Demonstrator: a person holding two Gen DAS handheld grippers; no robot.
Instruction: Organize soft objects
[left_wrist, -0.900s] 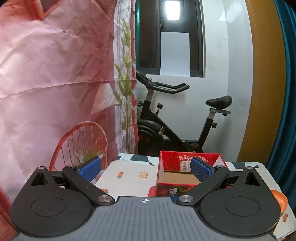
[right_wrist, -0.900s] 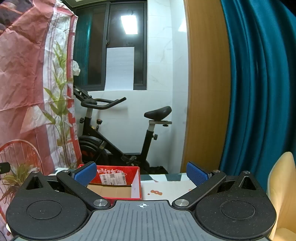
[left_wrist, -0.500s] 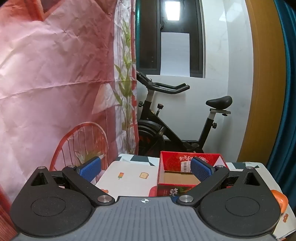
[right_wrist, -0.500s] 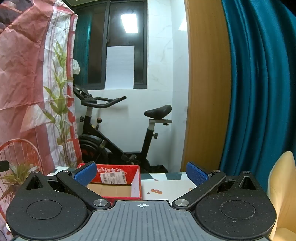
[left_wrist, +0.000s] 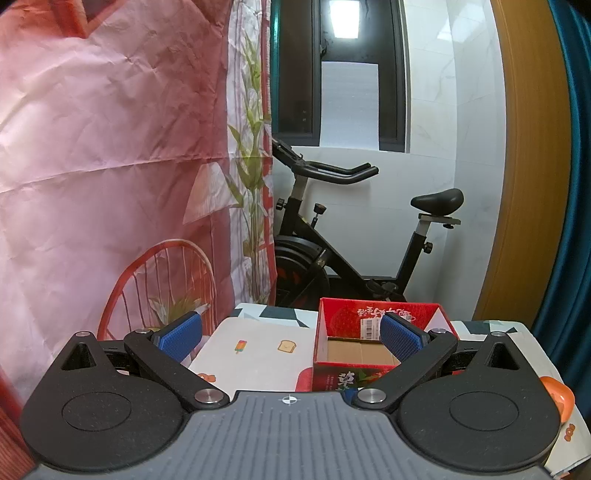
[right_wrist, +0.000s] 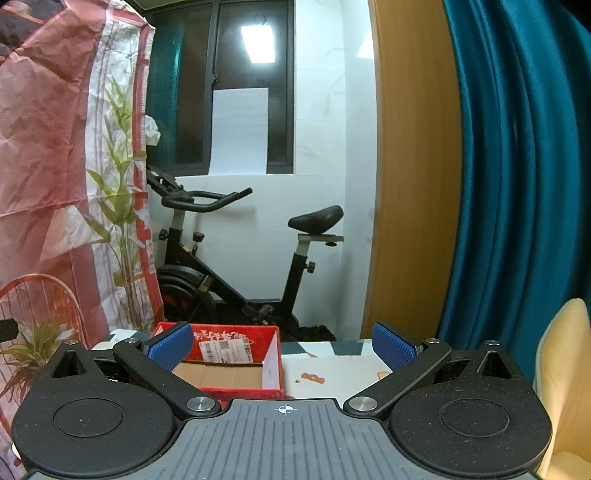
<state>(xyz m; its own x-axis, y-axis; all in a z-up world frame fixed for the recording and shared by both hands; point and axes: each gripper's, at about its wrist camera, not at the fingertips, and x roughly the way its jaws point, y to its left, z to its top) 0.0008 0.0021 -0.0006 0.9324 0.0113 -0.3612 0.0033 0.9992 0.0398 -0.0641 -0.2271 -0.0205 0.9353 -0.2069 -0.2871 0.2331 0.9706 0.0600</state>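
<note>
An open red cardboard box (left_wrist: 332, 321) with a bare brown floor stands at the far side of a table with a printed cloth (left_wrist: 255, 343). My left gripper (left_wrist: 290, 338) is open and empty, held above the near part of the table, its right finger in front of the box. My right gripper (right_wrist: 282, 345) is open and empty; the same box (right_wrist: 236, 338) lies behind its left finger. An orange soft thing (left_wrist: 559, 397) peeks out at the right edge behind the left gripper's body. No other soft object is in view.
A black exercise bike (left_wrist: 332, 236) stands behind the table against a white wall. A pink printed sheet (left_wrist: 110, 166) hangs at the left. A teal curtain (right_wrist: 517, 166) and a yellow chair back (right_wrist: 561, 369) are at the right.
</note>
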